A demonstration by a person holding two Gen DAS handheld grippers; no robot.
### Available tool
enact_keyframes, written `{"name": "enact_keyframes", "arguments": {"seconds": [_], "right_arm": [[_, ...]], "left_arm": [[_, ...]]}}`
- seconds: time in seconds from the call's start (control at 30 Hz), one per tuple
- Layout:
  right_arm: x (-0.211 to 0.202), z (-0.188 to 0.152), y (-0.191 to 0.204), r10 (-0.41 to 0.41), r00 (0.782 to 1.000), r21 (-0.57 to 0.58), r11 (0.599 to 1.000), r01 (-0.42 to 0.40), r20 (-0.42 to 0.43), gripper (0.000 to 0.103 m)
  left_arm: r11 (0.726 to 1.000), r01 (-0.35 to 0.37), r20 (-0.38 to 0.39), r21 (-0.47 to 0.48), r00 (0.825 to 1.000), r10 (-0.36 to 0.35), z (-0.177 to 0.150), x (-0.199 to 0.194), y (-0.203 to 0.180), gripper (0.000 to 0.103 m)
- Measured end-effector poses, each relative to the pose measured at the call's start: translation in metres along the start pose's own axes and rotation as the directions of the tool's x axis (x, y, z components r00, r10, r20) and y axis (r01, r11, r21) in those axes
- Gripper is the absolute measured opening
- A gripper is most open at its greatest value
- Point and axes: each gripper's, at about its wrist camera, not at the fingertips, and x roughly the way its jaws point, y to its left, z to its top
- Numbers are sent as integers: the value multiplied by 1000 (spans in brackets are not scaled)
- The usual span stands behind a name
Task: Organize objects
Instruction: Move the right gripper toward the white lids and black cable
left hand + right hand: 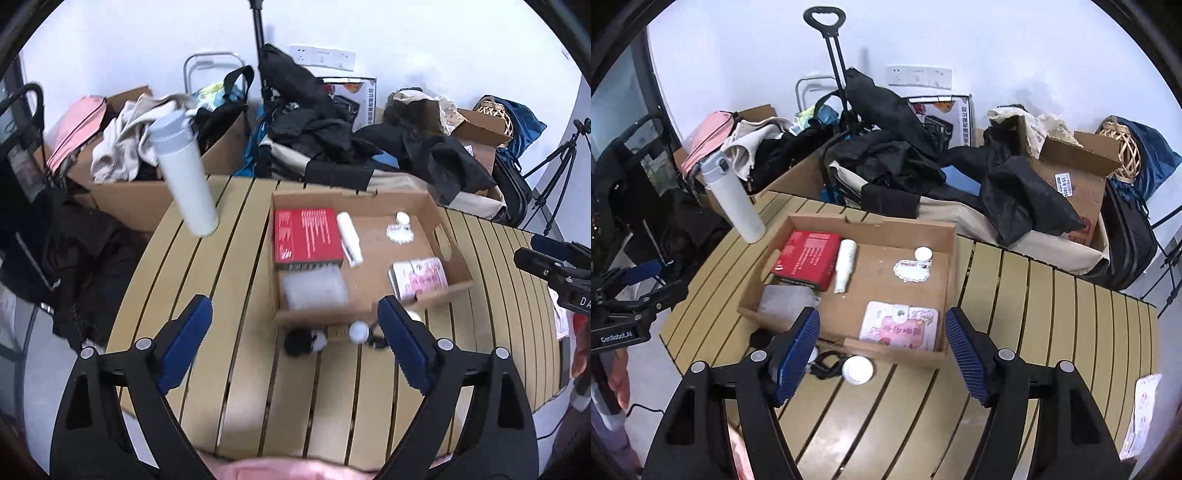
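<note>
An open cardboard box lies on the slatted table. It holds a red box, a white tube, a small white jar, a pink pouch and a clear bag. In front of the box lie a white cap, a black cable and a black lump. A white flask stands at the table's far left. My left gripper and right gripper are open and empty.
Cardboard boxes of clothes, black bags and a trolley handle crowd the floor behind the table. A tripod stands at the right. A printed sheet lies at the table's right edge.
</note>
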Motion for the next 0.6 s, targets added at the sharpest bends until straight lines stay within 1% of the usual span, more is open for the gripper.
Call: {"name": "enact_keyframes", "arguments": {"seconds": [0.1,0.17,0.2,0.23,0.27,0.3,0.37,0.43,0.5,0.6], "right_arm": [[-17,-22,12,1,1000,-9,1000,0,12,74],[-28,-38,19,-6,999,-23,1000,7,32,74],[-37,-54,25,-22,999,-36,999,24,46,74],[-44,-66,30,-30,998,-47,998,33,58,74],[-50,-79,34,-31,997,-61,997,35,70,74],[-59,-100,40,-29,996,-72,997,35,84,74],[-69,-134,48,5,994,-69,998,2,105,74],[-72,-164,53,50,994,-49,998,-46,102,81],[-67,-192,56,95,992,-18,995,-93,81,82],[-52,-212,58,102,993,1,995,-103,54,82]], "left_arm": [[1000,-9,20,11,1000,9,-27,-17,3,90],[1000,15,60,14,998,-16,-54,-34,4,97],[999,26,77,18,997,-27,-65,-41,4,99],[999,36,99,26,994,-39,-84,-51,3,102],[999,40,108,29,993,-42,-97,-58,3,103],[999,39,115,28,992,-42,-112,-64,4,103],[999,46,128,7,991,-46,-140,-76,6,103],[998,47,132,-29,990,-43,-167,-82,9,103],[999,44,125,-28,991,-40,-184,-81,8,103],[999,39,115,2,993,-39,-185,-75,4,103]]}}
